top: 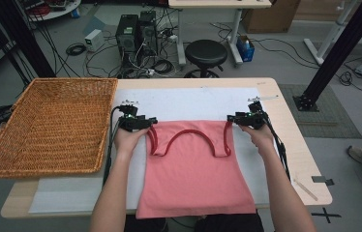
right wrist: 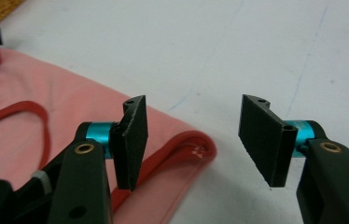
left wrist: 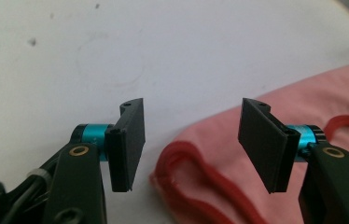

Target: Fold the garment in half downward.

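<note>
Both sets of fingers stand wide with nothing pinched: the left gripper point(top: 151, 122) has the left strap loop point(left wrist: 186, 161) in its gap, and the right gripper point(top: 231, 118) hovers over the right strap loop point(right wrist: 189, 147), which lies partly under its gap. The pink tank top point(top: 196, 169) lies flat at the tabletop's point(top: 290, 145) six o'clock edge, straps toward twelve, with the wicker basket point(top: 53, 125) at nine o'clock. This looks like the reach-and-grasp step; next, each gripper should sink and close on its strap.
</note>
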